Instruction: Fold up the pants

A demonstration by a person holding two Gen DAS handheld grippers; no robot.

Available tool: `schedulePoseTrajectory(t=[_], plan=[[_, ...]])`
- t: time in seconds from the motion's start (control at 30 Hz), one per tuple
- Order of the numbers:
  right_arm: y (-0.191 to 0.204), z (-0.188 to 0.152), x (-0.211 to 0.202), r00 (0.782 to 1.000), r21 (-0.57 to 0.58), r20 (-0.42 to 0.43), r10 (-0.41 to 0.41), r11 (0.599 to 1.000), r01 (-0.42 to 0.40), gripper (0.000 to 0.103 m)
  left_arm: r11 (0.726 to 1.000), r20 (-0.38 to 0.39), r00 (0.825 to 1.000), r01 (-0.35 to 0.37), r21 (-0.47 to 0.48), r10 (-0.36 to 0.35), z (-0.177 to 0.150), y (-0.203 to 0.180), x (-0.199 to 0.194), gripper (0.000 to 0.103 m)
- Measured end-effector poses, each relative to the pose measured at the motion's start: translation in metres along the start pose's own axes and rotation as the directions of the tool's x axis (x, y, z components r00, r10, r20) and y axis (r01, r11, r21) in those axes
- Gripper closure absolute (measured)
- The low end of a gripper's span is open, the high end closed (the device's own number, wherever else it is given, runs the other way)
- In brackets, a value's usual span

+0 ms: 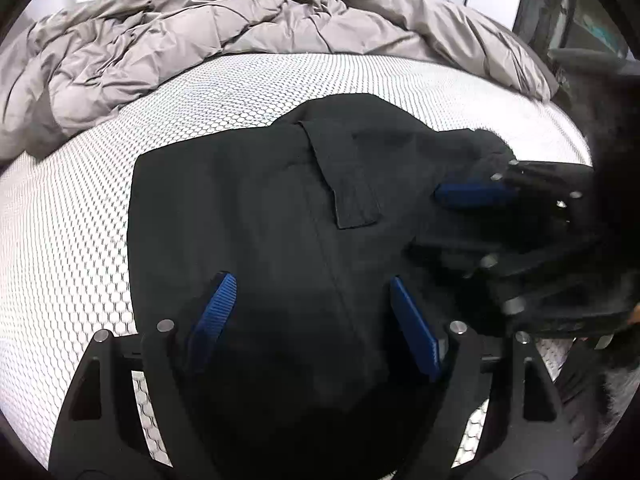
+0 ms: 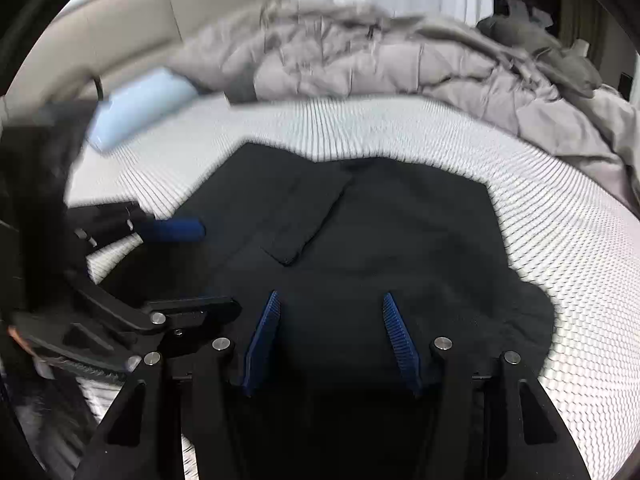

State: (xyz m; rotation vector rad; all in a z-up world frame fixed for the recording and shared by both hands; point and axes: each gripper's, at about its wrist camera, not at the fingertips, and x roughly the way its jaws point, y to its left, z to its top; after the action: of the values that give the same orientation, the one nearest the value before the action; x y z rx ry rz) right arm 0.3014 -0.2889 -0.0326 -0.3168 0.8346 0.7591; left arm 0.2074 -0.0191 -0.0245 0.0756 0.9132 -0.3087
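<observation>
Black pants [image 1: 248,208] lie folded into a compact block on the white honeycomb-patterned mattress [image 1: 72,208], a pocket flap [image 1: 344,176] facing up. My left gripper [image 1: 312,284] hovers open over the near part of the pants, its blue pads spread wide. My right gripper enters the left wrist view from the right, its blue fingertip [image 1: 472,194] over the pants' right edge. In the right wrist view the pants [image 2: 400,232] fill the middle. My right gripper [image 2: 330,304] is open above them. The left gripper's blue fingertip [image 2: 176,230] shows at the left.
A rumpled grey duvet [image 1: 168,44] is heaped along the far side of the bed, also in the right wrist view [image 2: 400,64]. A light blue pillow [image 2: 136,108] lies far left by the beige headboard [image 2: 108,28]. White curtains hang behind.
</observation>
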Motion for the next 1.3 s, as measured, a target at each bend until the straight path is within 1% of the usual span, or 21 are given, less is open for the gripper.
schedulePoseTrajectory(t=[0.07,0.13,0.17,0.27,0.37,0.43,0.5,0.53,0.57,0.6,0.67,0.77,0.8,0.83,0.87,0.9,1.03,1.1,1.17,1.23,1.3], plan=[[-0.002,-0.007,0.002,0.999,-0.017,-0.030,-0.039,0.999,0.039,0.048,1.000,-0.004,1.000,-0.004,0.019,0.004,-0.004,0.004,-0.004,0.026],[-0.012,-0.012,-0.009,0.986,-0.040,-0.028,-0.164,0.986,0.163,0.051,1.000,0.000,1.000,0.015,-0.022,-0.015,-0.012,0.015,-0.011,0.025],[-0.020,-0.017,-0.017,0.984,-0.042,-0.017,-0.180,0.983,0.179,0.052,0.999,0.002,1.000,0.021,-0.033,-0.021,-0.016,0.018,-0.015,0.025],[-0.029,-0.021,-0.035,0.994,-0.009,0.013,-0.112,0.994,0.112,0.052,0.999,0.001,1.000,0.016,-0.033,-0.016,-0.019,0.020,-0.029,0.026],[-0.030,-0.007,-0.042,0.997,0.065,0.048,-0.054,0.997,0.051,0.049,0.998,0.054,0.999,0.002,-0.060,0.001,0.003,0.028,-0.037,0.027],[-0.023,0.006,-0.038,0.998,0.085,0.056,-0.009,0.996,0.004,0.049,0.998,0.043,0.999,-0.009,-0.067,0.012,0.017,0.028,-0.029,0.027],[-0.012,0.022,-0.026,0.999,0.078,0.047,-0.022,0.997,0.018,0.049,0.998,-0.007,0.999,-0.036,-0.056,0.035,0.031,0.027,-0.006,0.027],[-0.007,0.030,-0.016,1.000,0.069,0.028,-0.011,0.998,0.009,0.049,0.998,-0.032,0.998,-0.049,-0.049,0.048,0.033,0.026,0.003,0.031],[-0.001,0.036,0.000,1.000,0.057,-0.007,0.000,0.998,0.000,0.049,0.996,-0.065,0.995,-0.080,-0.037,0.077,0.034,0.026,0.015,0.031],[0.001,0.038,0.012,0.999,0.047,-0.041,-0.009,0.999,0.011,0.049,0.996,-0.073,0.994,-0.086,-0.035,0.083,0.033,0.028,0.019,0.029],[-0.003,0.032,0.030,0.990,0.040,-0.125,-0.067,0.997,0.073,0.050,0.997,-0.071,0.995,-0.068,-0.033,0.065,0.031,0.032,0.015,0.029],[-0.018,0.017,0.015,0.980,0.014,-0.126,-0.152,0.988,0.155,0.050,0.997,-0.064,0.997,-0.042,-0.061,0.038,0.024,0.042,0.007,0.025],[-0.026,0.012,0.007,0.984,0.038,-0.114,-0.140,0.989,0.145,0.055,0.995,-0.066,0.997,-0.051,-0.083,0.046,0.021,0.047,0.005,0.025],[-0.032,0.010,0.003,0.988,0.061,-0.102,-0.117,0.990,0.123,0.055,0.992,-0.072,0.995,-0.077,-0.098,0.070,0.019,0.050,0.001,0.025],[-0.035,0.008,-0.003,0.993,0.082,-0.085,-0.086,0.992,0.093,0.055,0.991,-0.078,0.994,-0.078,-0.106,0.070,0.017,0.052,-0.004,0.026],[-0.036,0.007,-0.007,0.995,0.085,-0.072,-0.072,0.993,0.078,0.054,0.991,-0.080,0.995,-0.070,-0.109,0.062,0.018,0.053,-0.008,0.030],[-0.033,0.021,-0.018,1.000,0.144,0.014,0.009,0.989,-0.011,0.046,0.986,0.032,0.999,0.006,-0.166,-0.001,0.040,0.061,-0.030,0.031],[-0.027,0.035,-0.012,0.999,0.167,0.033,0.028,0.985,-0.033,0.045,0.986,0.014,1.000,-0.016,-0.168,0.019,0.053,0.061,-0.016,0.031],[-0.017,0.052,0.010,1.000,0.172,0.004,0.013,0.985,-0.013,0.045,0.985,-0.045,0.998,-0.043,-0.170,0.036,0.059,0.062,0.011,0.031],[-0.011,0.056,0.031,0.998,0.171,-0.062,0.006,0.985,0.004,0.045,0.984,-0.096,0.993,-0.086,-0.158,0.071,0.060,0.062,0.035,0.031],[-0.001,0.052,0.047,0.991,0.093,-0.120,-0.057,0.993,0.069,0.045,0.987,-0.086,0.993,-0.097,-0.130,0.086,0.061,0.063,0.038,0.031]])
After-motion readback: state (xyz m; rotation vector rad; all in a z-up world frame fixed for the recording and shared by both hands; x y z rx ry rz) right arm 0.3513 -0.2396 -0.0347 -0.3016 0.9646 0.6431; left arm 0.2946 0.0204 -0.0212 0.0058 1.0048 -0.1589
